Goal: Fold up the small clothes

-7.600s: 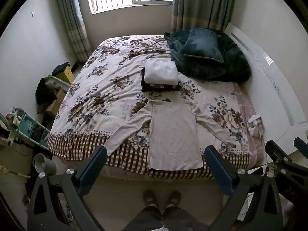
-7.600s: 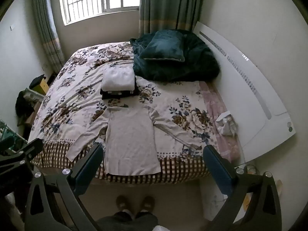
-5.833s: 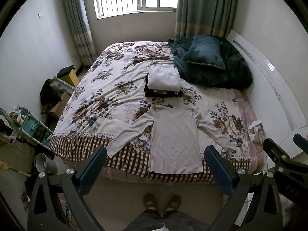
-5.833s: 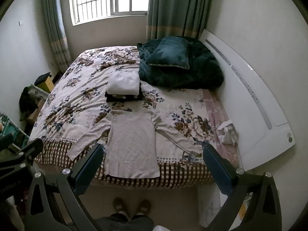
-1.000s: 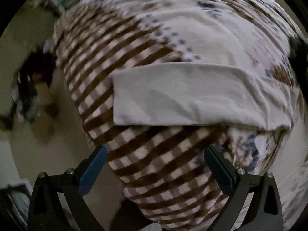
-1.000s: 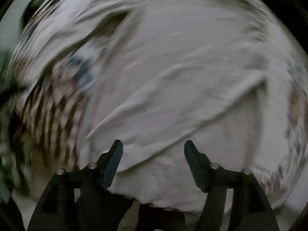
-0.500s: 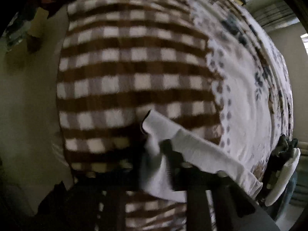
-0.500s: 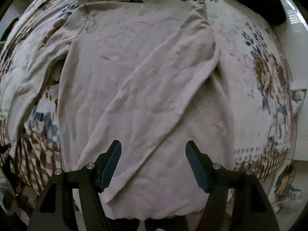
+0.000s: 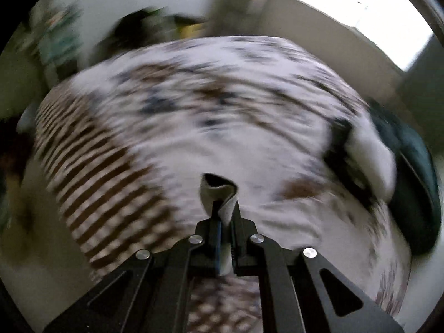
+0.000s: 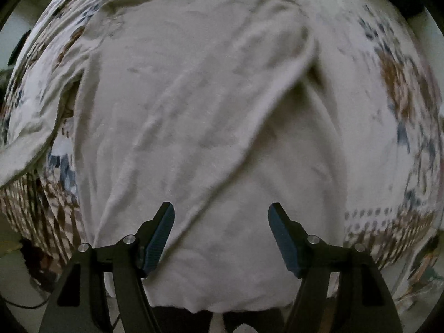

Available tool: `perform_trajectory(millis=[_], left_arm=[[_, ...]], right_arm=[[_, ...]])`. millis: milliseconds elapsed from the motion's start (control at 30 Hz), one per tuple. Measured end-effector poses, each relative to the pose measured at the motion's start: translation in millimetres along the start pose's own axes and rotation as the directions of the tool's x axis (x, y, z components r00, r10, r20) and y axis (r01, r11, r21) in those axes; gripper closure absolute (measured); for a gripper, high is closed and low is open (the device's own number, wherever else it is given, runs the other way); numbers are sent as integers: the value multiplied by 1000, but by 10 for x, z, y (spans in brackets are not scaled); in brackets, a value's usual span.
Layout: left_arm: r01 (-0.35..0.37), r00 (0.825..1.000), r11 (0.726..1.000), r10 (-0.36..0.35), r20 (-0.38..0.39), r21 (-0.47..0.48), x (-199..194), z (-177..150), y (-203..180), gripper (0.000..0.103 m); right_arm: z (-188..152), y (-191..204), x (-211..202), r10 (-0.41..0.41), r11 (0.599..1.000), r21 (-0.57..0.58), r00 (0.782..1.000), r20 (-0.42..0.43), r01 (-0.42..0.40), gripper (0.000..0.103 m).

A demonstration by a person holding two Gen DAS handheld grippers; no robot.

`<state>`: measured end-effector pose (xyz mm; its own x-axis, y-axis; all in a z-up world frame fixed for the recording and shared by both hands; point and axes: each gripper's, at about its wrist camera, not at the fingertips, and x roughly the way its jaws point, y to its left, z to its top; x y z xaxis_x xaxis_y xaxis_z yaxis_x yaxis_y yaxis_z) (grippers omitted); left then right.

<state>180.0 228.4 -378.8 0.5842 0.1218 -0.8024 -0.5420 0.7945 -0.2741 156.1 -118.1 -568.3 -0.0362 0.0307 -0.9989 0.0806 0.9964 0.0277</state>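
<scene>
A light grey long-sleeved shirt lies flat on the floral bedspread. Its right sleeve is folded diagonally across the body. Its left sleeve stretches off to the left edge of the right wrist view. My left gripper is shut on the cuff of that left sleeve and holds it above the bed; this view is blurred by motion. My right gripper is open and empty, hovering just above the shirt's lower part.
A stack of folded clothes with a white one on top sits further up the bed, beside a dark green duvet and pillow. The checked border of the bedspread hangs over the bed's foot. A window is behind.
My left gripper has lifted the sleeve cuff off the bed edge and swung it up over the bed. My right gripper stays open and has dropped closer to the shirt.
</scene>
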Motion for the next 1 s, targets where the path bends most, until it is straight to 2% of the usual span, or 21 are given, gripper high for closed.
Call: perform_trajectory(millis=[33,100,167,233,267,333,367,467,567,633,700,733,767,800,833,867,933,967,1000], left_arm=[[39,999,998,-39,1,52,-64,-34,-197,100],[137,990,973,-129,-53,185,-81,-193,-782,100],[247,966,931,-215,-145,268,-86,-474,-1312,100],[334,936,865,-259,-239,375,-91,-871,-1823,100],[384,916,818,-280,-286,429,-114,-1169,-2087,100],[441,888,745,-284,-361,500,-125,-1615,-2376,100],[476,869,698,-277,-411,535,-127,-1913,-2512,100],[523,833,607,-215,-509,599,-95,-2524,-2624,100],[526,816,562,-122,-565,638,20,-2934,-2608,98],[540,786,568,-77,-614,621,98,-3093,-2526,97],[556,757,582,-60,-651,593,122,-3172,-2477,89],[558,744,595,-51,-666,578,141,-3159,-2425,68],[565,723,621,-56,-688,543,149,-3106,-2344,45],[563,716,646,-71,-695,515,149,-3010,-2296,35],[549,721,672,-81,-688,497,131,-2931,-2200,25],[523,735,705,-89,-672,479,108,-2808,-2075,23],[479,760,752,-97,-643,453,103,-2573,-1870,23],[428,789,784,-81,-610,450,142,-2432,-1737,23],[387,809,806,-63,-585,447,178,-2350,-1625,23]], right_arm=[[-28,-96,4,12,1000,17,1000,-9,-12,30],[-96,-312,7,38,998,53,999,-29,-37,30],[-191,-553,10,61,995,81,997,-47,-57,30],[-280,-757,16,58,995,87,997,-56,-53,30],[-336,-889,28,45,995,88,997,-63,-40,30],[-433,-1153,53,28,994,110,997,-76,-20,30],[-471,-1261,65,27,992,124,996,-81,-17,30],[-577,-1559,119,20,988,157,995,-100,-4,30],[-655,-1732,179,11,991,136,992,-122,6,30],[-677,-1798,177,16,992,127,992,-126,0,30],[-699,-1843,143,20,990,139,993,-120,-3,30],[-681,-1888,88,44,986,163,993,-108,-26,30],[-671,-1935,42,65,982,181,993,-94,-47,30],[-635,-1957,-34,98,975,208,993,-68,-81,30],[-612,-1988,-99,127,967,228,991,-42,-115,30],[-592,-2066,-147,151,960,239,988,-18,-143,30],[-521,-2043,-255,215,944,249,976,41,-218,30],[-454,-2015,-276,244,938,240,968,52,-249,30],[-370,-1922,-261,277,933,222,959,53,-282,30]])
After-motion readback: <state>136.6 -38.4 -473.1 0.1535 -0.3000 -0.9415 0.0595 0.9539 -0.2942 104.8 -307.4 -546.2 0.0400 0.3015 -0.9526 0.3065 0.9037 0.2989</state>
